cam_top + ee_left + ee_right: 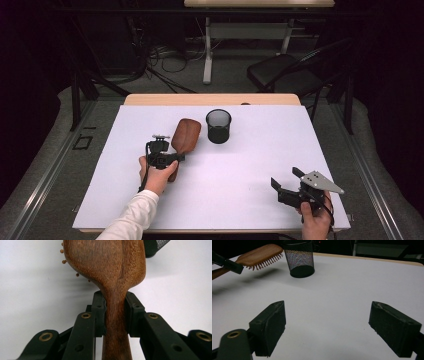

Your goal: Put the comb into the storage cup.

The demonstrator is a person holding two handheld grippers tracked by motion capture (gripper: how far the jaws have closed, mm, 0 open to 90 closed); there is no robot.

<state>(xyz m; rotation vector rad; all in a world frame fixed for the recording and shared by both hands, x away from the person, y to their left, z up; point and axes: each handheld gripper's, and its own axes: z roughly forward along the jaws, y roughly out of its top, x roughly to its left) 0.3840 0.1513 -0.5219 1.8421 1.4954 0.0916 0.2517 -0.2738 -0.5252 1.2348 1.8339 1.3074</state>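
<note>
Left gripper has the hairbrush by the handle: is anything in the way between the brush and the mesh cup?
Nothing visible. The left gripper holds the wooden hairbrush just left of the black mesh cup, with only bare white table between them. The right gripper is open, far off near the front right.

the white bench (250,165) is bright and evenly lit from above while the room behind it lies dim. the hairbrush (259,256) casts a soft blurred shadow below itself. near the hairbrush (110,267) the close jaws look slightly soft.
</note>
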